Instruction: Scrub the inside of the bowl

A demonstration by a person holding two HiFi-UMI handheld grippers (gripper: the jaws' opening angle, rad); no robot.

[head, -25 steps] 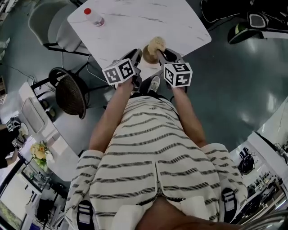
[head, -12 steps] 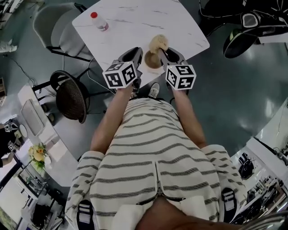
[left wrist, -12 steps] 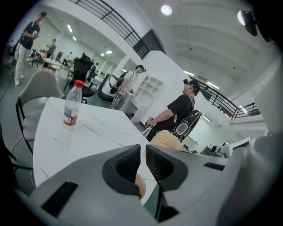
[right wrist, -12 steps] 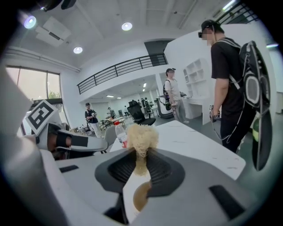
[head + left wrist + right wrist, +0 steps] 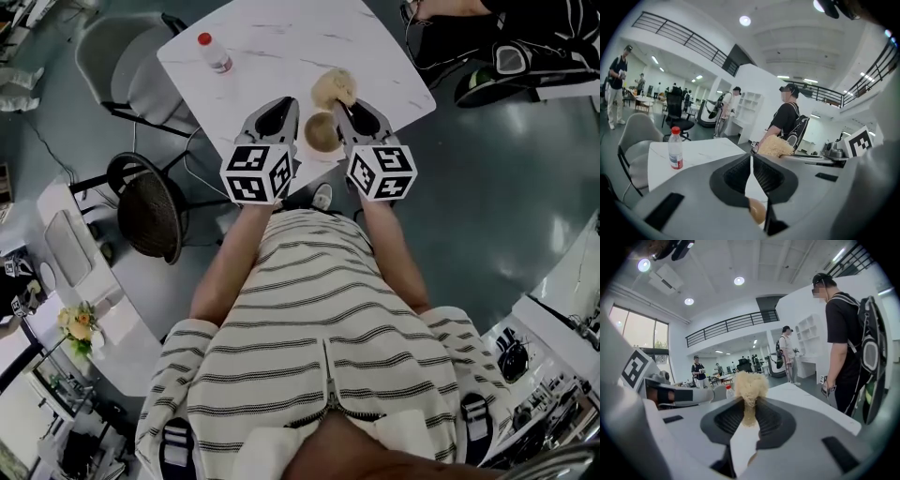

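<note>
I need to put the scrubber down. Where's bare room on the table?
Widest bare patch: the far half of the table, between the bottle and the far right corner, beyond the scrubber. A narrower strip lies right of the right tool. Crowded: the near edge, where the bowl sits between the left tool and the right tool.

Red-capped bottle (image 5: 215, 53) on white marble table (image 5: 281, 47); grey chair (image 5: 131, 75) beside it.

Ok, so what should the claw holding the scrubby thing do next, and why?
Probably draw the right claw back and tip the scrubber down into the bowl: the claw grips the scrubber, but it sits beyond the bowl, not inside.
</note>
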